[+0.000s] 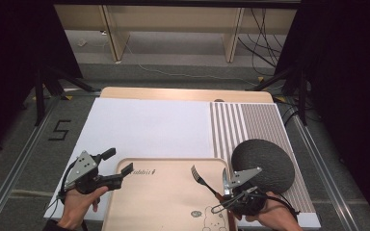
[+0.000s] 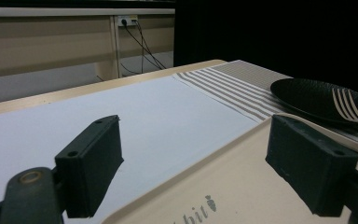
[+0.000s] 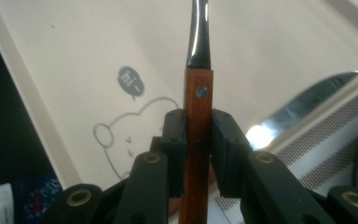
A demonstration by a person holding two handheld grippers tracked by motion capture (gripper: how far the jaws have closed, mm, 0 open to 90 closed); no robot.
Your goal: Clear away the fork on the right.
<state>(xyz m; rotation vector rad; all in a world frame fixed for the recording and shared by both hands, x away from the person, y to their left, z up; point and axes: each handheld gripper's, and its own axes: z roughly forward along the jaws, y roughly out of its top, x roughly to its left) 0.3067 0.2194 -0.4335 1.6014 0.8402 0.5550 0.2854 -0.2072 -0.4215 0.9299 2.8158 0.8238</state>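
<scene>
My right gripper (image 1: pixel 225 201) (image 3: pixel 198 128) is shut on the wooden handle of a fork (image 1: pixel 200 178) (image 3: pixel 198 100), held over the beige tray (image 1: pixel 164 207) with its tines pointing to the far left. A knife (image 1: pixel 226 180) (image 3: pixel 303 105) lies along the tray's right rim. A black plate (image 1: pixel 262 164) (image 2: pixel 307 95) sits on the striped placemat (image 1: pixel 250 122) just beyond the right hand. My left gripper (image 1: pixel 119 161) (image 2: pixel 200 154) stands open at the tray's far left corner, with nothing between its jaws. The fork's tines (image 2: pixel 349 105) show in front of the plate in the left gripper view.
A white mat (image 1: pixel 149 127) covers the table's left and middle, beyond the tray. The tray carries a bear drawing (image 3: pixel 130 135) near its front edge. Past the table's far edge are wooden furniture legs and cables on the floor.
</scene>
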